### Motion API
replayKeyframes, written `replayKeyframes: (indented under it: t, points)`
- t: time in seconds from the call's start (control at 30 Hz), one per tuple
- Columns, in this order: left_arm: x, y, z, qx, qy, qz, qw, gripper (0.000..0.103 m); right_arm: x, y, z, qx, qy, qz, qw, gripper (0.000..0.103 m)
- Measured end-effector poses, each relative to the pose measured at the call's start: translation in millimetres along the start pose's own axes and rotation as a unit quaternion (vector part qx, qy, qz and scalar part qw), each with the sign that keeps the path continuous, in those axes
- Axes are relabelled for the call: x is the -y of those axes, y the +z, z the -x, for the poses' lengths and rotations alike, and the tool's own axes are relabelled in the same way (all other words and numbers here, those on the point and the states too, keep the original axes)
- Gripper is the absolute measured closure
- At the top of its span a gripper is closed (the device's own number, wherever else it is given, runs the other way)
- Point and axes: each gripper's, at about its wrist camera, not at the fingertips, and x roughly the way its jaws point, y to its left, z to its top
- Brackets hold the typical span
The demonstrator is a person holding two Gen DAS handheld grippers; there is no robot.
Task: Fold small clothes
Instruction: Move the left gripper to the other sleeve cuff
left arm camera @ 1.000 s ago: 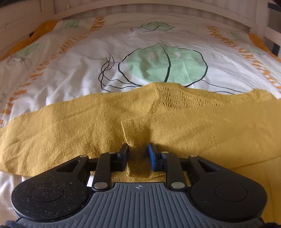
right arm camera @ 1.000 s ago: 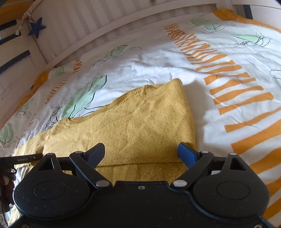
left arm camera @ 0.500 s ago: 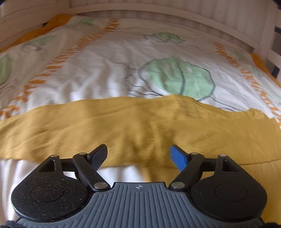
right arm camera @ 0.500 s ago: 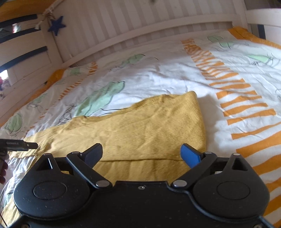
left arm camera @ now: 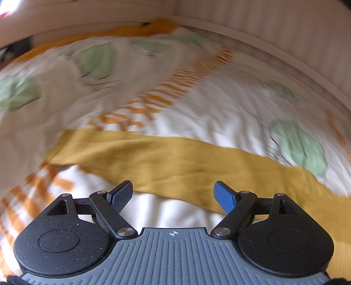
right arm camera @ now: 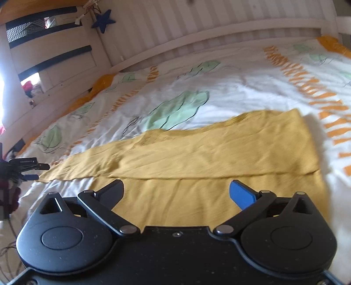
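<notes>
A mustard-yellow knit top [right arm camera: 219,153] lies flat on the bed, its upper part folded down over its lower part, with a long sleeve stretching out to the left. In the blurred left wrist view the sleeve [left arm camera: 153,157] runs across the frame as a yellow band. My left gripper [left arm camera: 174,194] is open and empty, just above the sheet in front of the sleeve. My right gripper [right arm camera: 176,193] is open and empty, over the garment's near edge. The left gripper also shows in the right wrist view [right arm camera: 26,166] at the sleeve's far left end.
The bed has a white duvet cover [right arm camera: 230,87] printed with green leaves and orange stripes. A white slatted bed frame [right arm camera: 197,28] runs along the back. A blue star [right arm camera: 103,20] hangs on the rail at the upper left.
My left gripper let go of the garment's middle, opened wide and swung left along the sleeve. My right gripper stayed open and drew back and up a little.
</notes>
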Motion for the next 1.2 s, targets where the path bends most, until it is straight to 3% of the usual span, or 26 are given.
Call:
replayKeyframes:
  t: [0.23,0.43,0.57,0.8,0.93,1.03,1.2]
  points:
    - [-72,8,-6,-0.002,-0.011,0.137,0.9905,0.019,-34,-12,-18,-0.037,0.012,0.004,0.999,0.0]
    - [-107,19,-18,0.006,0.015,0.155,0.9878,0.019,-57,-19,-31,-0.059,0.02,0.02,0.998,0.0]
    - [-131,23,-33,-0.011,0.028,0.177,0.9838,0.019,-67,-19,-41,-0.068,0.026,0.026,0.997,0.0]
    - [-133,30,-53,-0.014,0.038,0.137,0.9897,0.017,-83,-22,-56,-0.089,0.031,0.038,0.995,0.0]
    - [-123,31,-64,-0.018,0.048,0.098,0.9938,0.004,-89,-26,-62,-0.102,0.034,0.044,0.993,0.0]
    - [-113,30,-69,-0.02,0.064,0.069,0.9953,0.001,-91,-31,-65,-0.112,0.035,0.046,0.992,0.0]
    - [-107,20,-73,0.012,0.079,0.043,0.9958,0.001,-94,-39,-66,-0.111,0.028,0.06,0.992,0.0]
